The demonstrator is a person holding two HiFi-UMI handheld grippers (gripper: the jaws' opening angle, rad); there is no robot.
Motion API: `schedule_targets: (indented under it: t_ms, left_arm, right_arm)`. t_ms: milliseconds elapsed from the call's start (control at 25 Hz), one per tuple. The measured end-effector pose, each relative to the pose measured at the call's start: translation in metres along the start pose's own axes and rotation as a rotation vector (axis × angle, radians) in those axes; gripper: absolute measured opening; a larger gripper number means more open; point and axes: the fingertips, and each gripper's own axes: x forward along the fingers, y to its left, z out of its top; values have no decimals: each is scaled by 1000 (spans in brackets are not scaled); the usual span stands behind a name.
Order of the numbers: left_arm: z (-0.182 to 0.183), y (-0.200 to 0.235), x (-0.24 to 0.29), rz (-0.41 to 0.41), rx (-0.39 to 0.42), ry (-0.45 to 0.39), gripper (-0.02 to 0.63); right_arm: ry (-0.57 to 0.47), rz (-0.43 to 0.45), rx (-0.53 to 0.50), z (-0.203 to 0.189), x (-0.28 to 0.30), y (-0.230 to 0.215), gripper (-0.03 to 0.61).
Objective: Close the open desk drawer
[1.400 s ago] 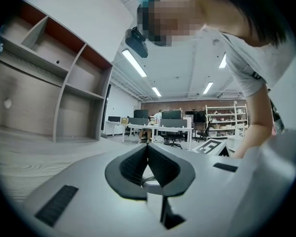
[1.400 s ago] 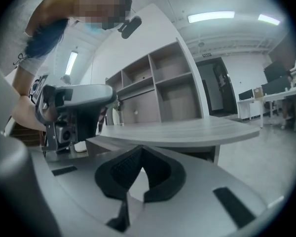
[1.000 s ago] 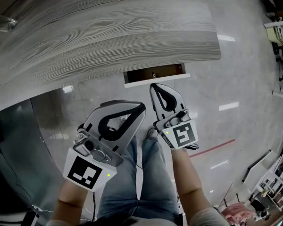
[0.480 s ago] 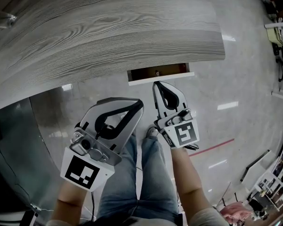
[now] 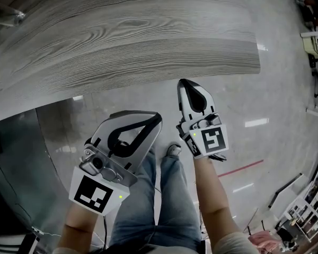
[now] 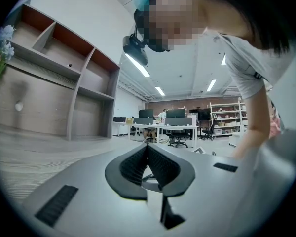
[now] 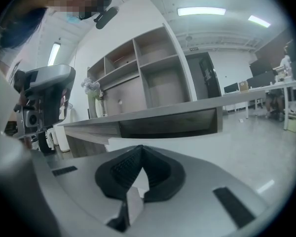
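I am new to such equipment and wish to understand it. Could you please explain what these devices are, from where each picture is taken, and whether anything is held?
There is no robot here: a person holds one gripping tool in each hand. The head view comes from a camera on the person's head. It looks down on the left gripper, the right gripper, the person's legs and a grey wood-grain desk. The two gripper views come from cameras riding on each tool. The left fingers and the right fingers are closed together and hold nothing. Just beyond the right tips is the drawer's white front, under the desk top, with a dark gap above it. I cannot tell whether the tips touch it.
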Motion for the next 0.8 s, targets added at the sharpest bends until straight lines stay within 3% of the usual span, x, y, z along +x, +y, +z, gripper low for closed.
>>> schedule_targets:
  t_ms: [360, 800]
  left_arm:
    - [-1, 7, 1, 24, -3, 1, 11]
    - [7, 2, -13, 40, 11, -4, 11]
  right_arm:
    - [-4, -6, -1, 6, 11, -11, 8]
    - [-43, 28, 26, 22, 1, 17, 8]
